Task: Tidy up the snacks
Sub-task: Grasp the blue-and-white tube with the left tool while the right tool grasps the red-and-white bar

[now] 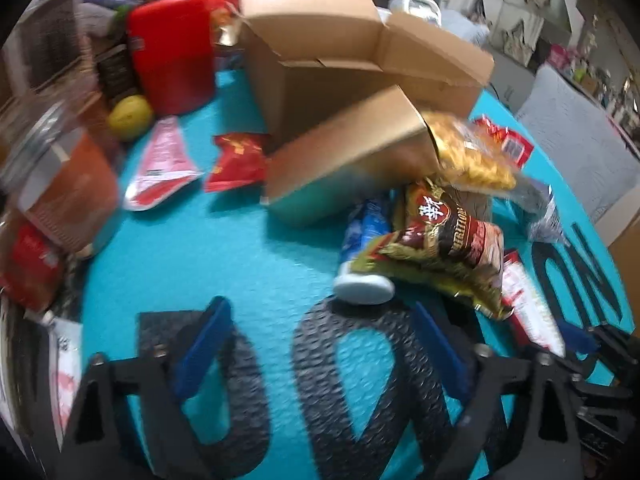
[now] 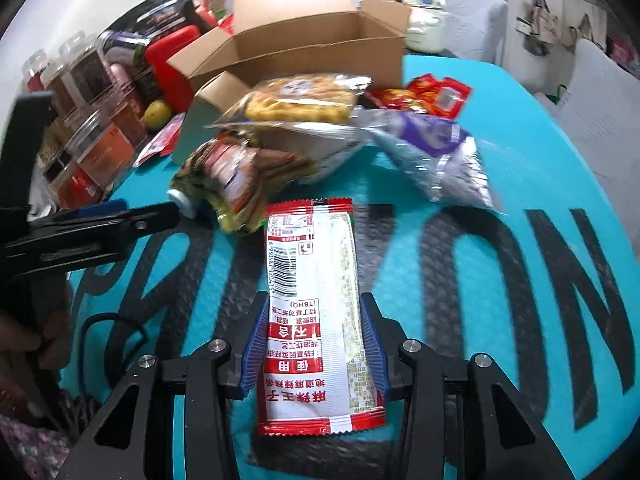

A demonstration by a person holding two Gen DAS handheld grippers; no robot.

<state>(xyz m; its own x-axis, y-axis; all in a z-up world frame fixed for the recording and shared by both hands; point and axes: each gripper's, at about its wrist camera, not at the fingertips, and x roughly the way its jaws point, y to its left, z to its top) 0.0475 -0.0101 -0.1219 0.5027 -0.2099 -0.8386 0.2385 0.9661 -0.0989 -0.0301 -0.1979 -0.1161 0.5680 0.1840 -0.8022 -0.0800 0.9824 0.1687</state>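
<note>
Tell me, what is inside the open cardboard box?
Inside the open cardboard box, only bare brown inner walls show. Its floor is hidden behind the front wall and the noodle snack bag, so any contents cannot be seen.

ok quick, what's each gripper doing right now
left gripper: open, holding nothing, fingers spread above the teal mat.
right gripper: shut on the red and white snack packet, one finger at each long edge.

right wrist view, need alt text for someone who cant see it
The right tongs are shut on a red and white snack packet above a teal mat. Beyond it lies a pile of snack bags in front of an open cardboard box, with the left tongs reaching in from the left.
</note>
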